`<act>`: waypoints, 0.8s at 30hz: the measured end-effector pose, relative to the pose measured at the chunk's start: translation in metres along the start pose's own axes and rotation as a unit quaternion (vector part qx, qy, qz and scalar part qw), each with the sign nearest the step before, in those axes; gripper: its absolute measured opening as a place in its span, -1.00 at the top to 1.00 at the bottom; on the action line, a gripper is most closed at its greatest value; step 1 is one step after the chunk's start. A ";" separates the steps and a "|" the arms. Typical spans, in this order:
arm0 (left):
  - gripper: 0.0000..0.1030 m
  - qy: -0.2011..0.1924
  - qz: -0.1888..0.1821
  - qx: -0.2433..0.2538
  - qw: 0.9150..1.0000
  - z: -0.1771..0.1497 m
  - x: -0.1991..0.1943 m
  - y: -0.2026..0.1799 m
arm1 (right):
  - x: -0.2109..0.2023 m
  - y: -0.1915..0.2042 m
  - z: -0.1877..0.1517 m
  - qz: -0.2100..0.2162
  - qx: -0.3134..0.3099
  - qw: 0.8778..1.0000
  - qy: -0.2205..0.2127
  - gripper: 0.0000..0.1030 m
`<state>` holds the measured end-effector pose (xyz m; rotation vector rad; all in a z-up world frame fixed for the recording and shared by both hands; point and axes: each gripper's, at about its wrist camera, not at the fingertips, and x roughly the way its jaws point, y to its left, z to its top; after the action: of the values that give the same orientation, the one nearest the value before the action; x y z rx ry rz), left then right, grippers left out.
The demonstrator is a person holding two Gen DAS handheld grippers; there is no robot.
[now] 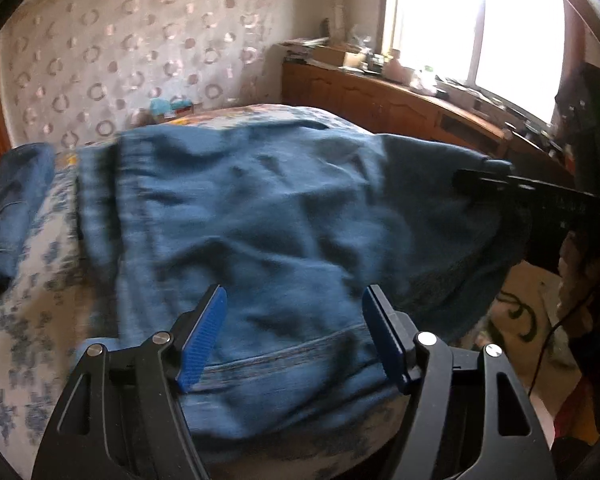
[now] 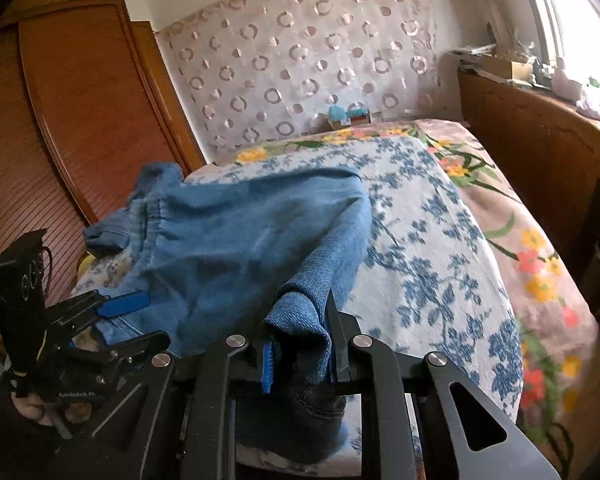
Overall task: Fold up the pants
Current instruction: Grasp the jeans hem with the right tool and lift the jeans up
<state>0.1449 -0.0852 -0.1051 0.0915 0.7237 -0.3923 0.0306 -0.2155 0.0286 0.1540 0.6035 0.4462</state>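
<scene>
right wrist view shows the pants (image 2: 236,248) lying on the bed (image 2: 440,240), a blue denim heap with the gathered waistband at the far left and one edge drawn up toward the camera. the right gripper (image 2: 300,356) has its jaws nearly shut on that edge: a bunched fold of denim sits pinched between the blue pad and the black finger, with more cloth hanging below. the left gripper (image 2: 128,320) is at the lower left of this view, jaws apart, its blue pad over the cloth near the hem.

left wrist view shows the same from the other side: the left gripper (image 1: 294,336) stands fairly wide open over the hem end of the pants (image 1: 260,208), which runs between the pads; whether they touch the cloth i cannot tell, and nothing looks clamped. the right gripper (image 1: 484,178) reaches in from the right at the far edge of the cloth. another piece of denim (image 1: 8,208) lies at the left on the bed (image 1: 32,320).

judging by this, the fold is barely under way. the pants are rumpled and not squared, one side is gripped, the other not yet. left to do: close the left jaws on the hem, carry the cloth over, lay it flat and smooth it, then fold again.
</scene>
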 end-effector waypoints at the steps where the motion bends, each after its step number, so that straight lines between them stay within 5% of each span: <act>1: -0.38 -0.001 0.010 0.001 1.000 -0.001 -0.002 0.005 | 0.000 0.003 0.003 0.003 -0.003 1.000 -0.003 0.63; 7: -0.38 0.014 0.043 -0.047 0.998 -0.014 -0.016 0.055 | 0.005 0.024 0.016 0.023 -0.022 0.999 -0.022 0.63; 17: -0.38 -0.074 0.078 -0.057 0.993 -0.008 -0.110 0.082 | 0.037 0.092 0.038 0.076 -0.081 0.993 -0.036 0.64; 24: -0.38 -0.113 0.122 -0.061 0.984 -0.009 -0.157 0.119 | 0.073 0.142 0.027 0.133 -0.124 0.983 -0.005 0.65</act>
<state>0.0777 0.0771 -0.0143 0.0194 0.5034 -0.1195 0.0484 -0.0556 0.0509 -0.0011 0.5144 0.7737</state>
